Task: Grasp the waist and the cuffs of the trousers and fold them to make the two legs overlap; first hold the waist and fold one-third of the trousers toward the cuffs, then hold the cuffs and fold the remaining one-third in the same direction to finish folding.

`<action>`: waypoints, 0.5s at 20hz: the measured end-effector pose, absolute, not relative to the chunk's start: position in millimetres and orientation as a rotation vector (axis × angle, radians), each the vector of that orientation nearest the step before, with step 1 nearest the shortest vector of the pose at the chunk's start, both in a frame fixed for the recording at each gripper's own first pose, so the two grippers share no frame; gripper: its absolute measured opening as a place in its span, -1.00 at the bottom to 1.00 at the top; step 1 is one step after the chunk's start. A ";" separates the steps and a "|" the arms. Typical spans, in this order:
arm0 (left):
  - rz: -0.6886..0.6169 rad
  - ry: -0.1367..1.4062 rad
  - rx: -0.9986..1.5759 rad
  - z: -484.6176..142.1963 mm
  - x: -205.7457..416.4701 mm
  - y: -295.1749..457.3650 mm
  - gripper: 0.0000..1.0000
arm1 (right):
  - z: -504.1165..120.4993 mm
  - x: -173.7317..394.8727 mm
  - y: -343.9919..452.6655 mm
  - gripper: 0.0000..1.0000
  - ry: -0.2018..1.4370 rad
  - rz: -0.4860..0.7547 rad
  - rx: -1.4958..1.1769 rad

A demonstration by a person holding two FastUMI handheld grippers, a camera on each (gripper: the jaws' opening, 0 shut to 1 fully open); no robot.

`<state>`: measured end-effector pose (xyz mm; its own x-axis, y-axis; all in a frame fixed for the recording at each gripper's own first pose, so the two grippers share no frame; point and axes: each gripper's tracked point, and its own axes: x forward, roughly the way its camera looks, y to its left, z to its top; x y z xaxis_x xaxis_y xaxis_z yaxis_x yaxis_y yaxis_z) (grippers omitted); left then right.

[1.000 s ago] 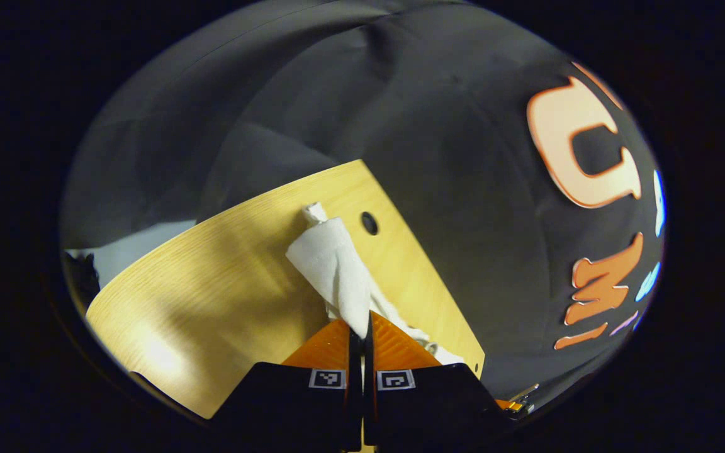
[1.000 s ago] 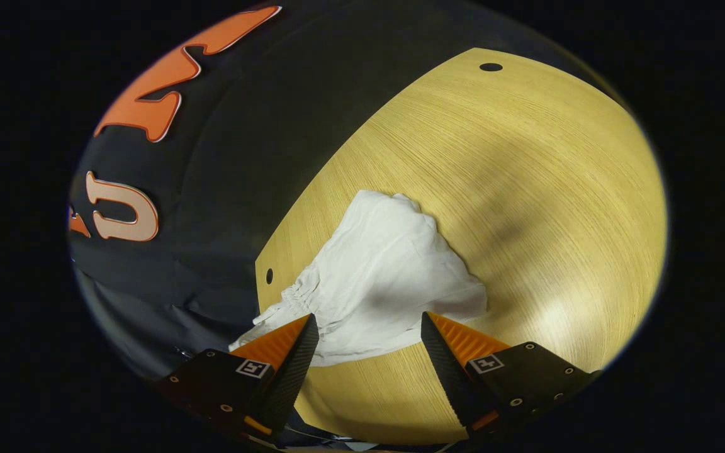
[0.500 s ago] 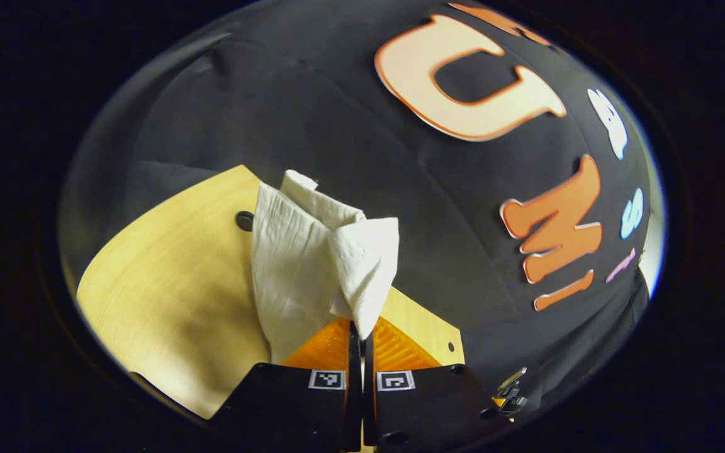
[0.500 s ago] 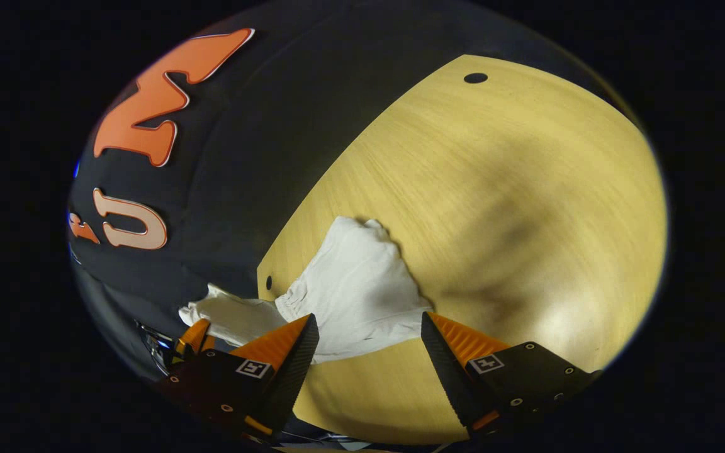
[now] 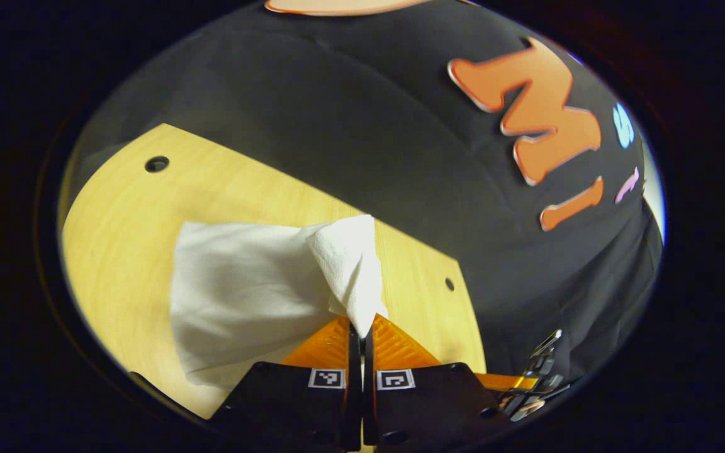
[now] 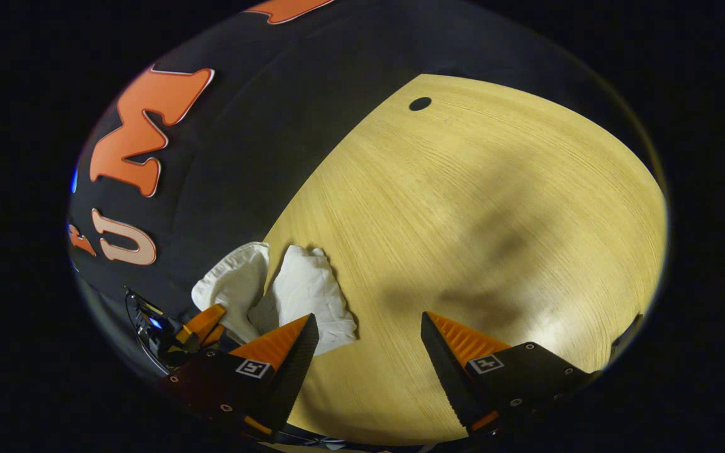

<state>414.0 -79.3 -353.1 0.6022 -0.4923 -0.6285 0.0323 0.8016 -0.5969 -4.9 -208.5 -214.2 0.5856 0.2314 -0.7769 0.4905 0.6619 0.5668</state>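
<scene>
Left gripper view shows the left gripper (image 5: 361,327) with its two fingers pressed together on a bunched fold of the white trousers (image 5: 249,289). The pinched part rises a little above the fingertips, and the rest of the cloth spreads to the left and lies on the wooden table (image 5: 123,220), near the table's edge by the black wall (image 5: 350,126). In the right gripper view the right gripper (image 6: 369,333) is wide open and holds nothing; only bare table is between its fingers. There the trousers (image 6: 306,296) lie just beside its left finger, near the table's edge, and the left gripper (image 6: 202,324) shows at the lower left, touching the cloth.
</scene>
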 end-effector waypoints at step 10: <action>-0.425 0.981 -0.172 -412.8 383.2 -133.0 -0.89 | -222.8 -31.8 -246.7 0.96 0.966 -0.223 0.869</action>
